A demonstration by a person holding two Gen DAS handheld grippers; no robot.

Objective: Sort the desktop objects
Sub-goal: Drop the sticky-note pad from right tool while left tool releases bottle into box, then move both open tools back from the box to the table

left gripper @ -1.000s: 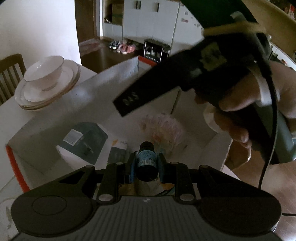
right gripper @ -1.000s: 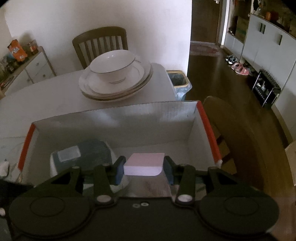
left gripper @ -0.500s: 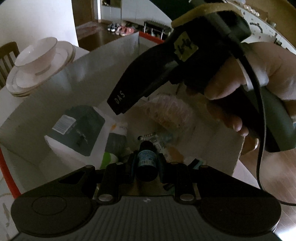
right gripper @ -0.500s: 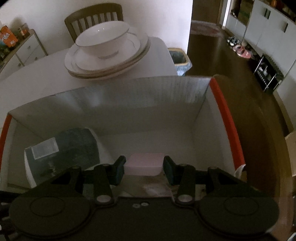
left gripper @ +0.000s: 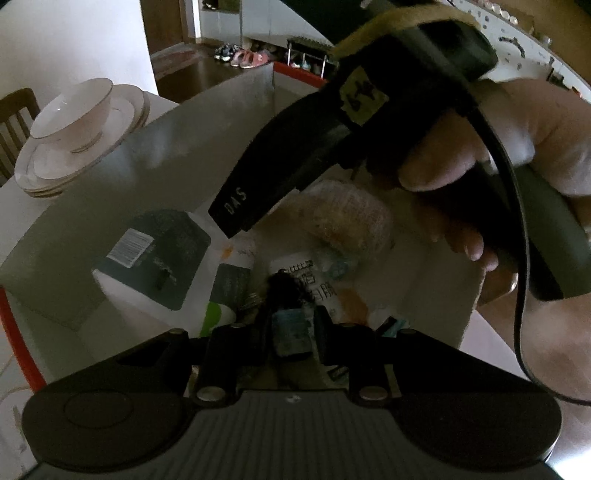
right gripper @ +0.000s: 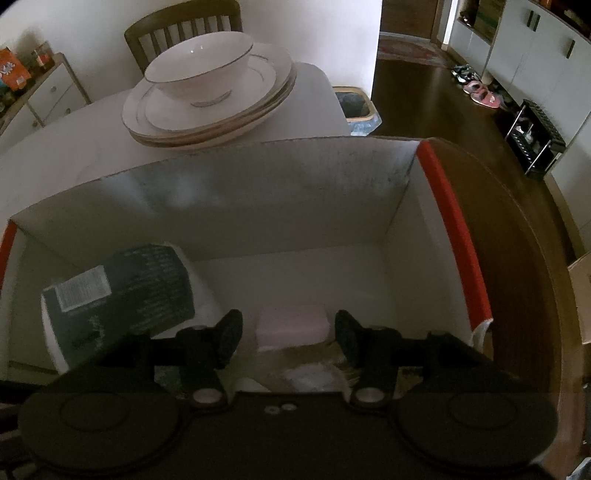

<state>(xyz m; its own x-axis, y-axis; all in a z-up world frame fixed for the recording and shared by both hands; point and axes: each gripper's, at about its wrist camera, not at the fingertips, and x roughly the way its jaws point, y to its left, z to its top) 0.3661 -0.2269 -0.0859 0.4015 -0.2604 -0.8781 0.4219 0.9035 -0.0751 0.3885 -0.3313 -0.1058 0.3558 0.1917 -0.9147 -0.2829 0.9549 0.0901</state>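
An open cardboard box (right gripper: 454, 229) with red edges stands on the white table and holds sorted items. My right gripper (right gripper: 288, 332) is low inside it, with its jaws apart. A pale pink block (right gripper: 291, 326) sits loose between the jaws, free of both pads. My left gripper (left gripper: 290, 325) is also inside the box, shut on a small dark bottle (left gripper: 291, 332) with a blue label. The right gripper's body and the hand (left gripper: 480, 147) holding it fill the upper right of the left wrist view.
A dark green and white package (right gripper: 122, 295) lies at the box's left; it also shows in the left wrist view (left gripper: 155, 258). A clear bag of snacks (left gripper: 347, 218) and other packets lie in the box. A bowl on stacked plates (right gripper: 207, 92) stands behind the box, near a chair (right gripper: 184, 29).
My right gripper went down into the box and opened, letting go of the pink block. My left gripper moved lower into the box with the bottle still held.
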